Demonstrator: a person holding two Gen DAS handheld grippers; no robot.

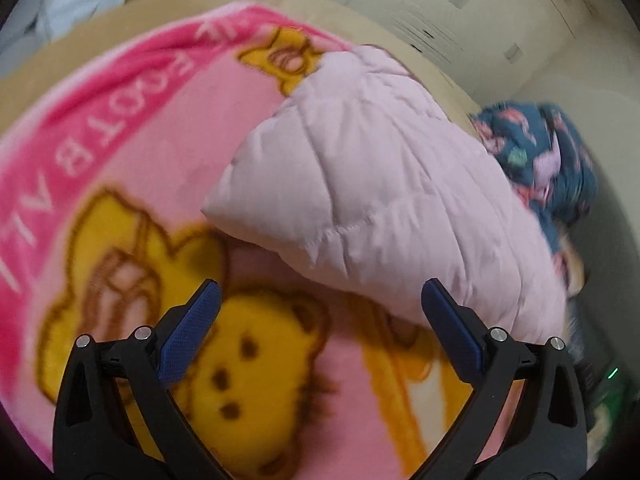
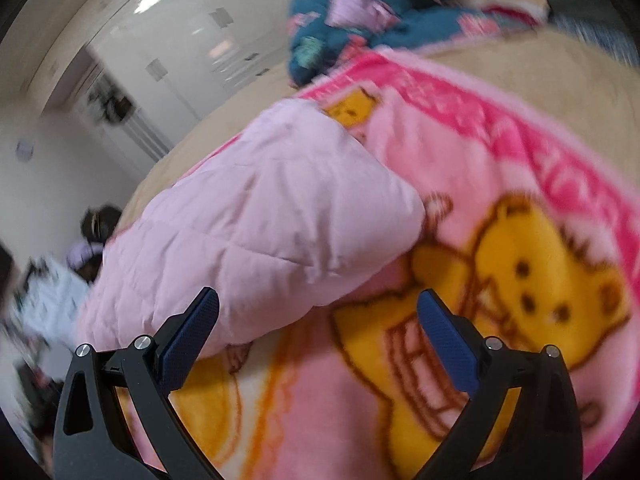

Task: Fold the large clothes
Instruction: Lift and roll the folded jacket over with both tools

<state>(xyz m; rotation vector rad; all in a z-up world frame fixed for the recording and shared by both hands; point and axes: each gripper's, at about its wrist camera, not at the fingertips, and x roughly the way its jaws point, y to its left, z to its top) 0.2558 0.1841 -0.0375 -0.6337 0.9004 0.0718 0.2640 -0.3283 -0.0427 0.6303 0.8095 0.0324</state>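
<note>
The pale pink quilted jacket (image 1: 384, 184) lies folded into a thick bundle on a pink blanket (image 1: 132, 152) with yellow bears, and this blanket is spread over a beige bed (image 1: 120, 20). The left tongs (image 1: 320, 320) are wide open and hold nothing; the jacket is ahead of them and a little to their right, its lower edge just beyond the right fingertip. The right tongs (image 2: 318, 326) are also wide open and empty; in this view the jacket (image 2: 256, 232) is ahead and to their left, with its near edge close to the left fingertip, but whether it touches is not clear. Beyond the jacket, at the far side of the bed, lies a dark blue garment (image 1: 540, 148) with a coloured pattern. Both views are somewhat blurred.
</note>
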